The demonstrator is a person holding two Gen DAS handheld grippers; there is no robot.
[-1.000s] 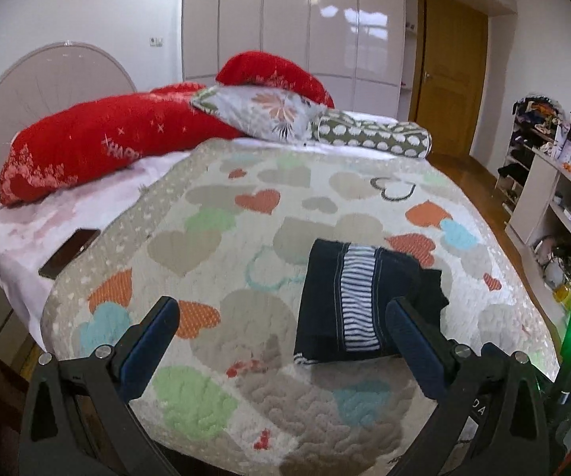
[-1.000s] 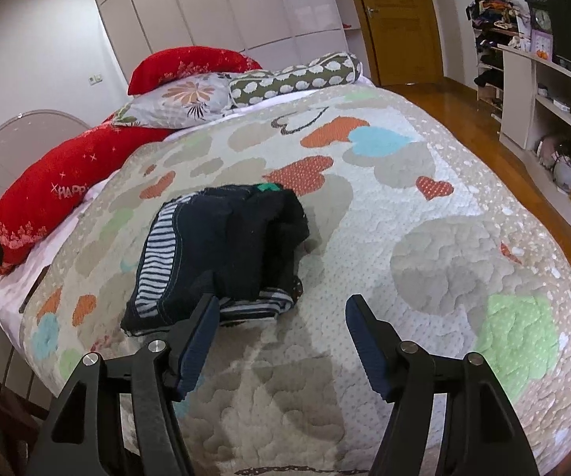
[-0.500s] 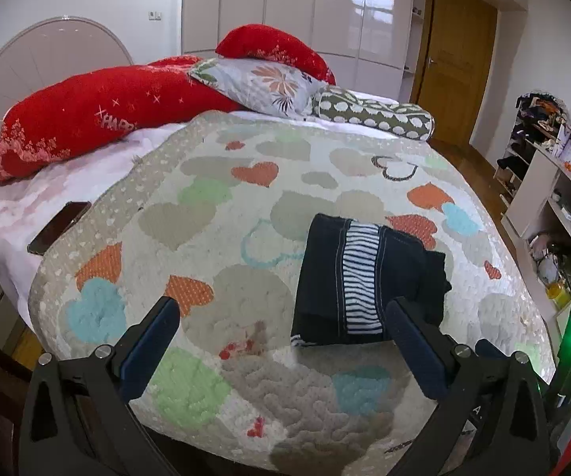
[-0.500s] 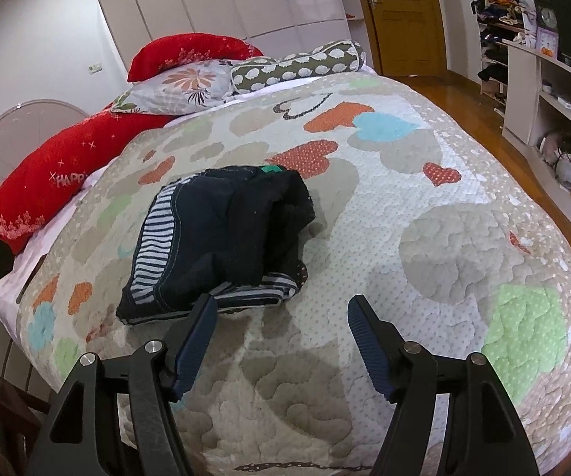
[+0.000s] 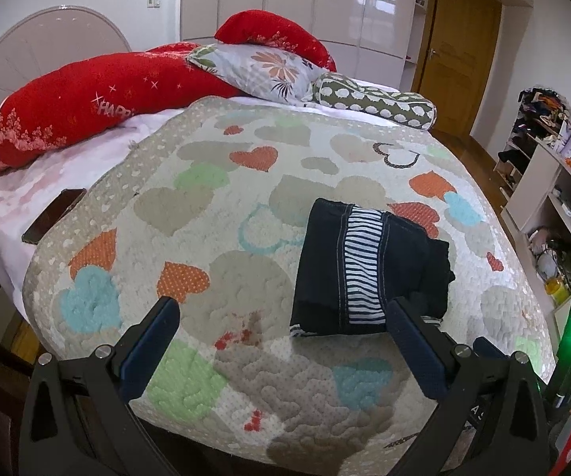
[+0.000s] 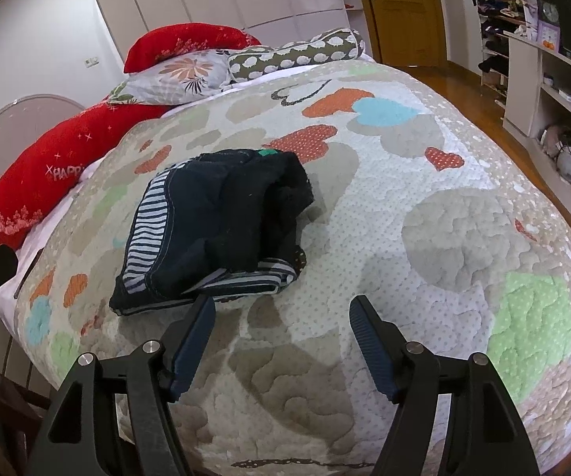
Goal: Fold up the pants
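Dark navy pants (image 5: 368, 265) with a blue-and-white striped band lie folded into a compact bundle on the heart-patterned quilt (image 5: 222, 206). In the right wrist view the same pants (image 6: 222, 222) sit a little beyond and to the left of my right gripper (image 6: 281, 313). That gripper is open, with only quilt between its fingers. My left gripper (image 5: 283, 313) hangs open and wide above the near part of the bed; its right finger (image 5: 416, 349) shows just in front of the bundle's near edge without pressing on it.
Red pillows (image 5: 99, 99), a floral pillow (image 5: 261, 67) and a spotted bolster (image 5: 376, 99) line the head of the bed. A dark phone (image 5: 53, 214) lies on the pink sheet at the left. White shelves (image 5: 563, 206) stand along the right wall, and a wooden door (image 5: 456, 47) is beyond.
Both views have pulled back and tipped down slightly, so the bed's near edge shows more. The pants lie unmoved and both grippers stay open.
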